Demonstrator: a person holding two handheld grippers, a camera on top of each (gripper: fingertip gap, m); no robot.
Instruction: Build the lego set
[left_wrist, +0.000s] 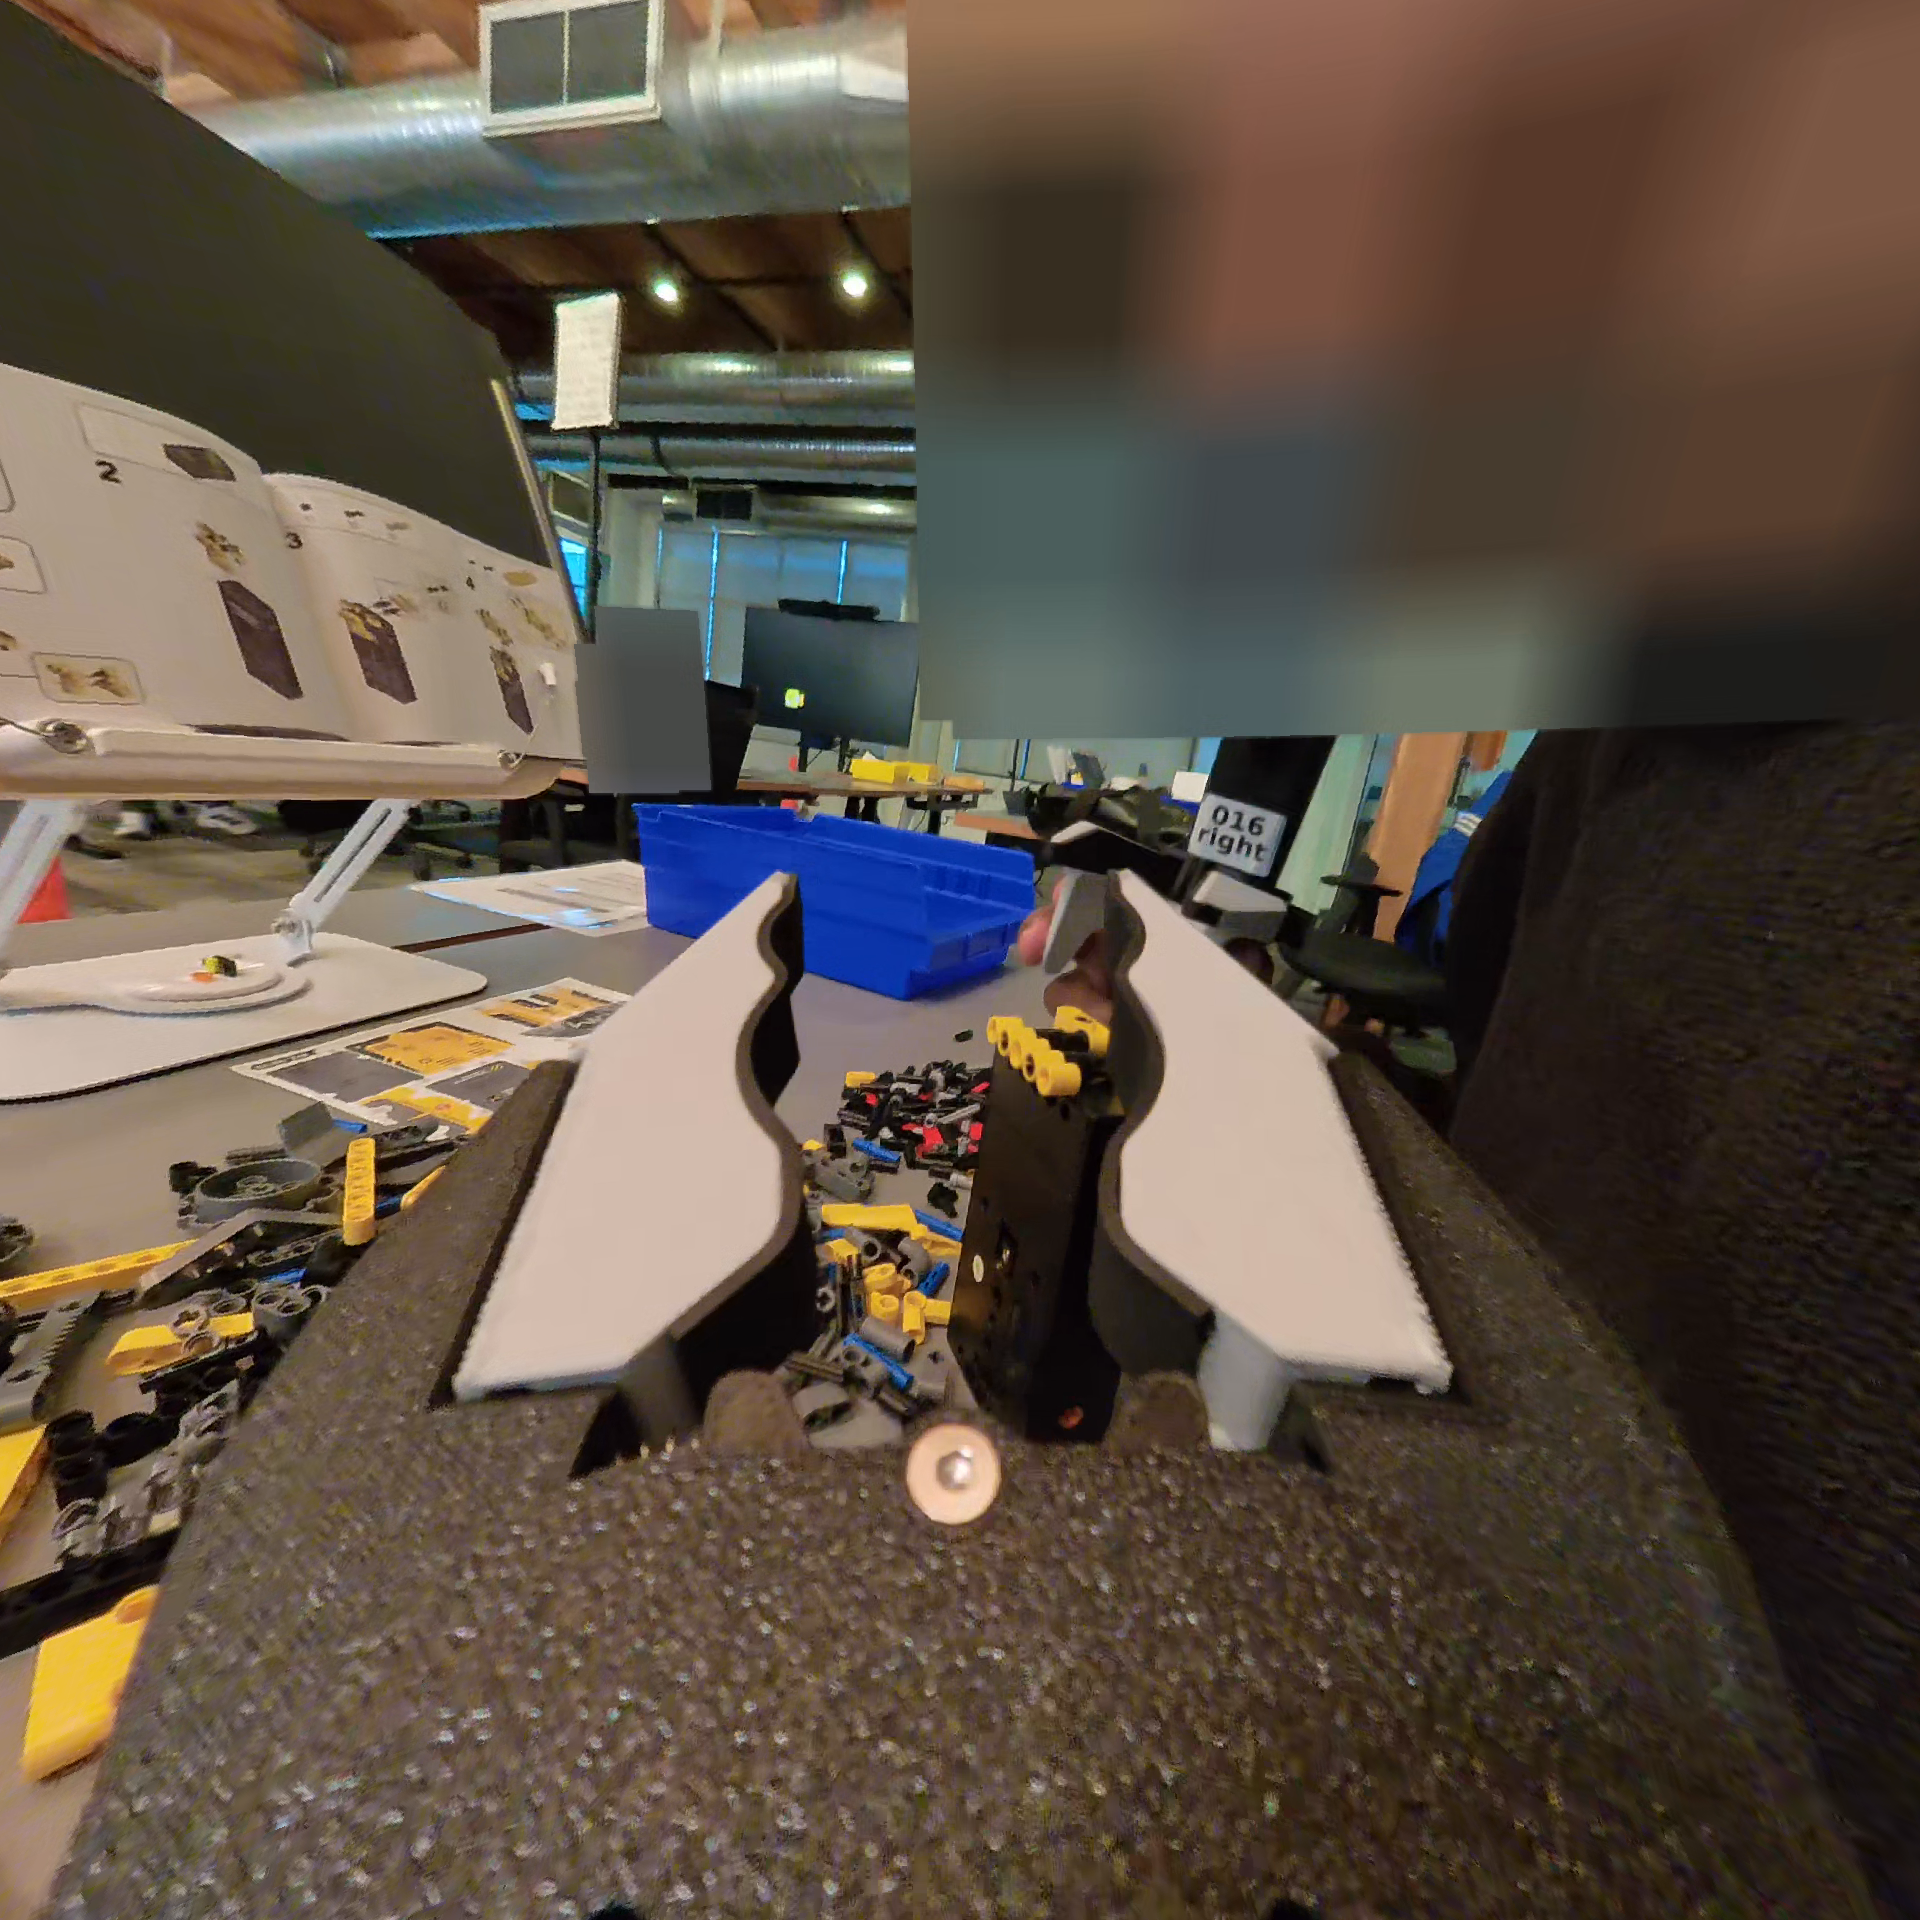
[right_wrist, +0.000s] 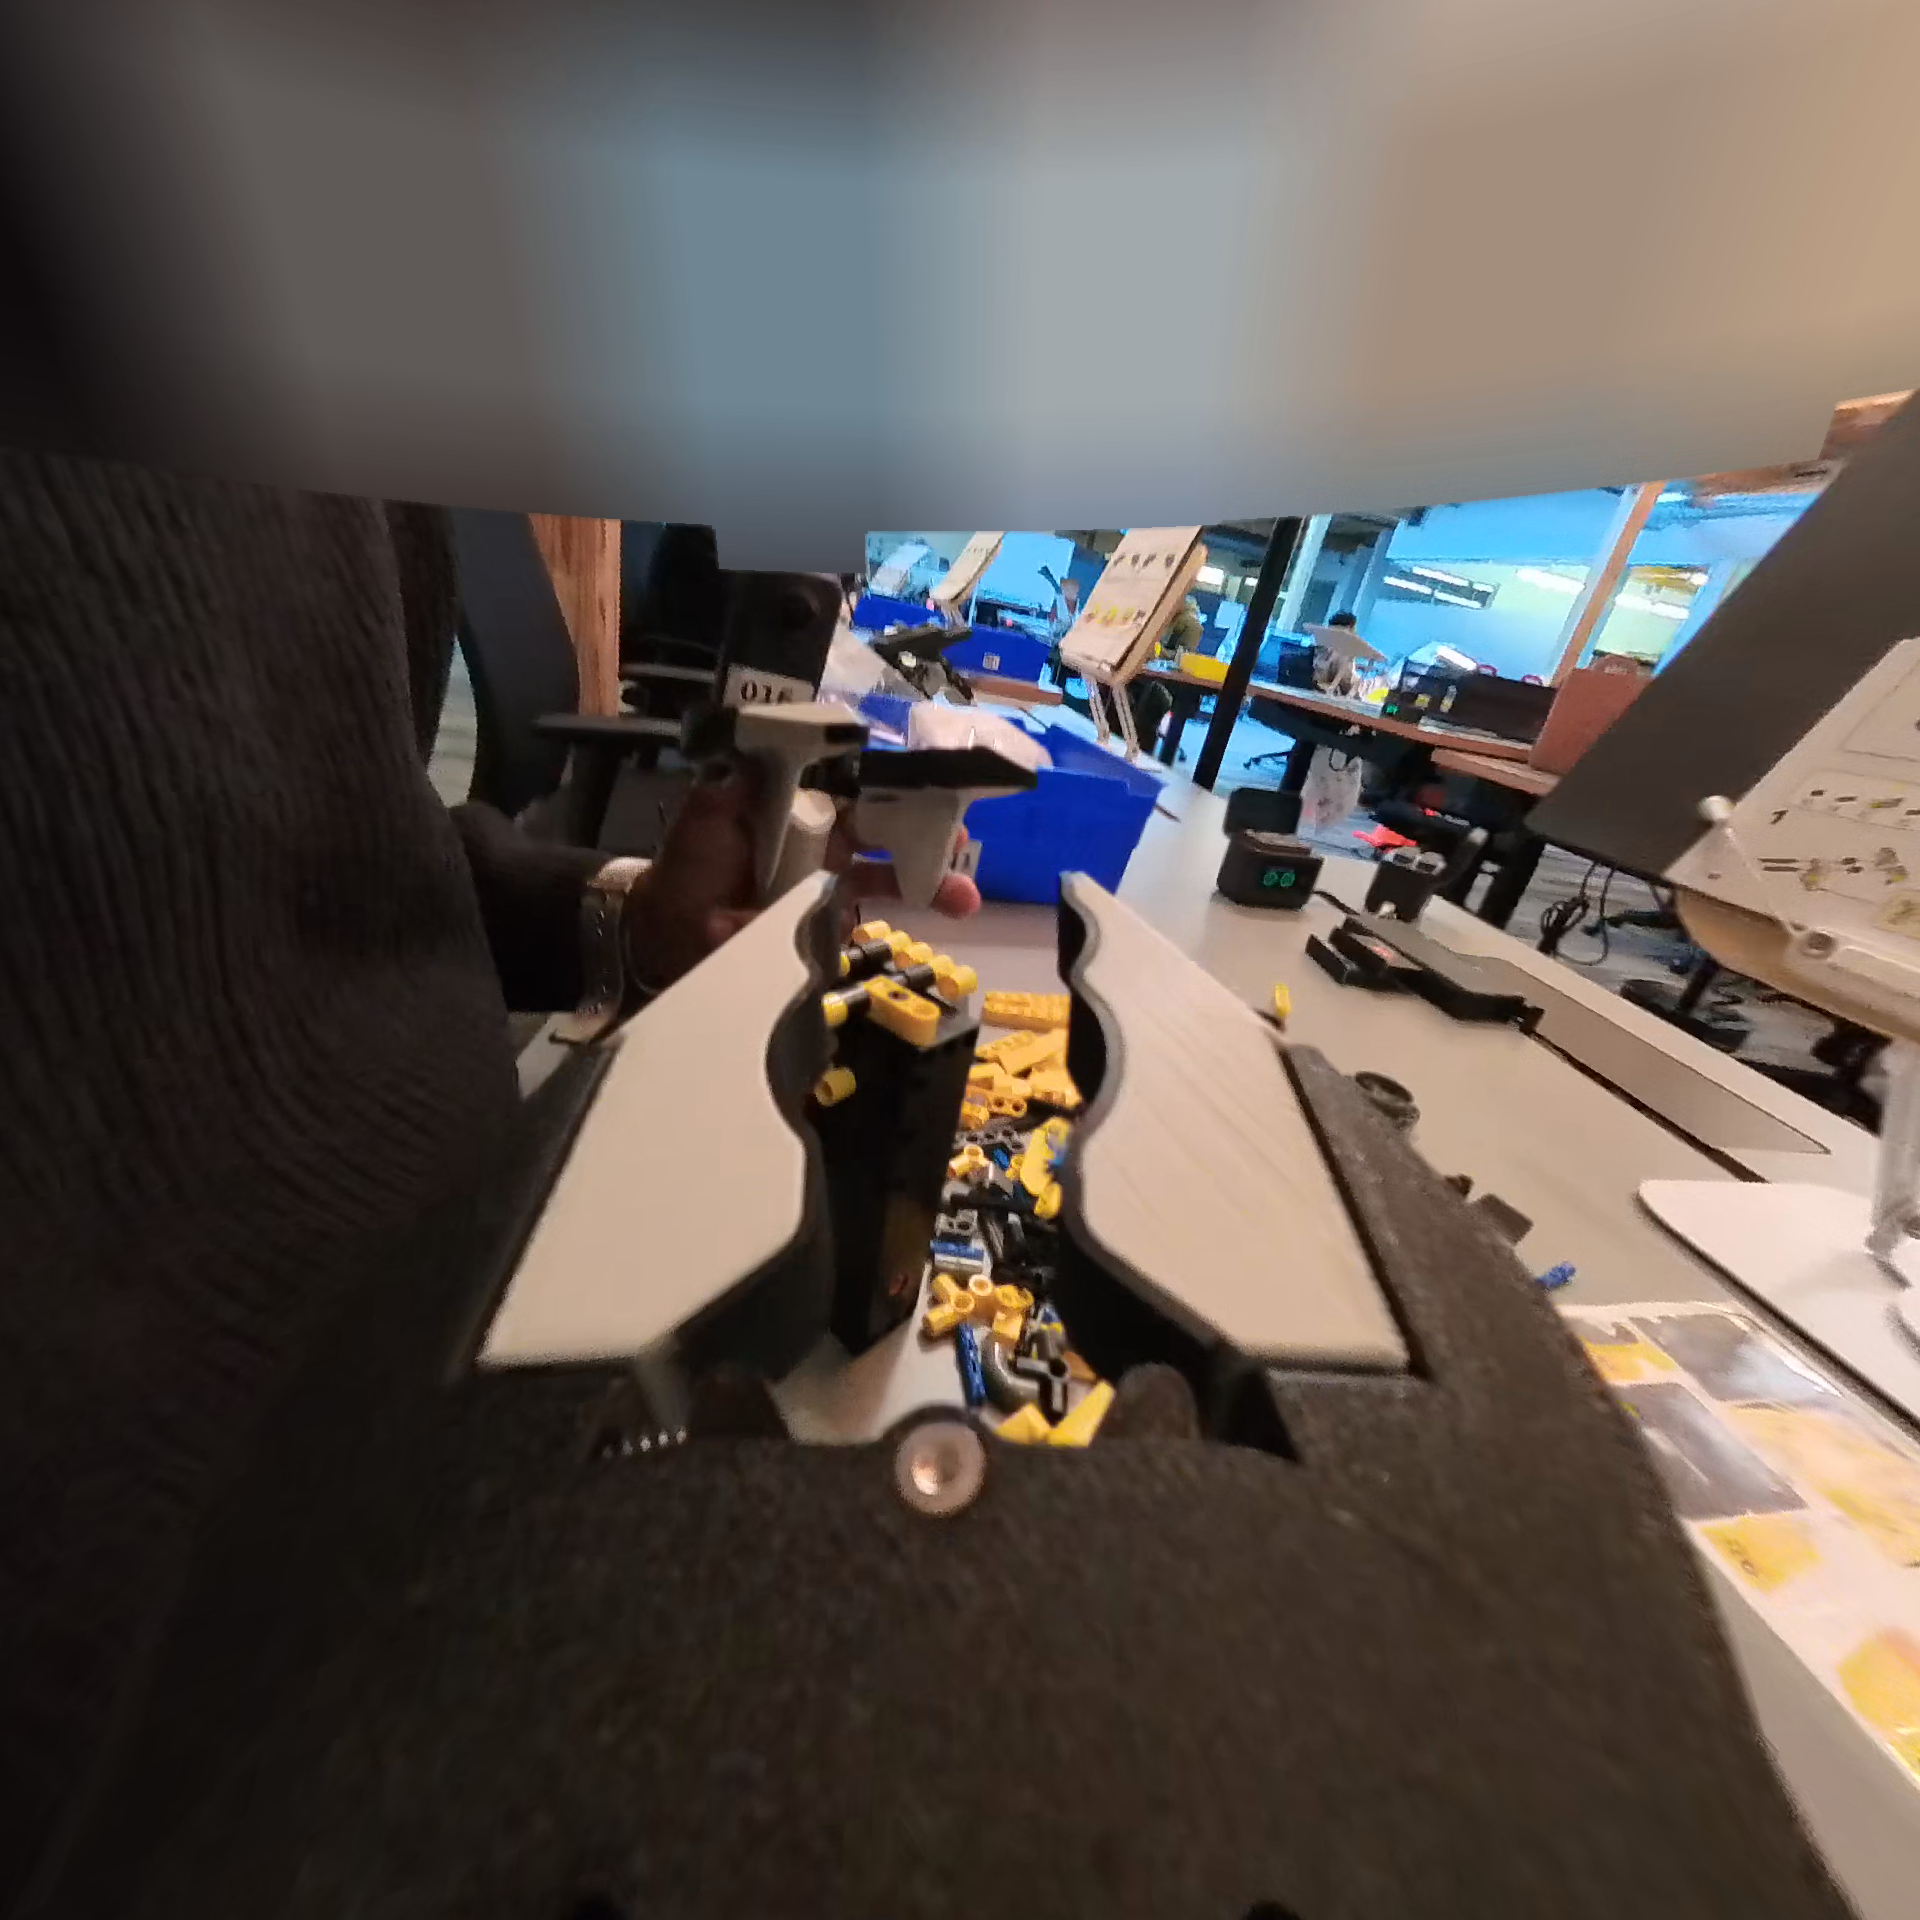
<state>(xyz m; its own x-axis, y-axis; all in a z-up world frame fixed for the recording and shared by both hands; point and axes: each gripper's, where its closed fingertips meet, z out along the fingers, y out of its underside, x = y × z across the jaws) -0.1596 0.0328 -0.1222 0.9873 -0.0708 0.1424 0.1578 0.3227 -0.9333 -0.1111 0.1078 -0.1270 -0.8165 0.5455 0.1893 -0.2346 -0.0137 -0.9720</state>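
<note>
Two tongs meet on one black block: my left tongs (left_wrist: 956, 1049) and right tongs (right_wrist: 945, 1039) both gape wide, gripping nothing, the upright yellow-topped black block (left_wrist: 1023, 1226) leaning against an inner finger of each, above loose pieces (left_wrist: 883, 1278) on the surface (left_wrist: 104, 1153)

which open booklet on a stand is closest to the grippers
The white instruction booklet on the white metal stand at this table; the other open booklet stands across the room.
</note>
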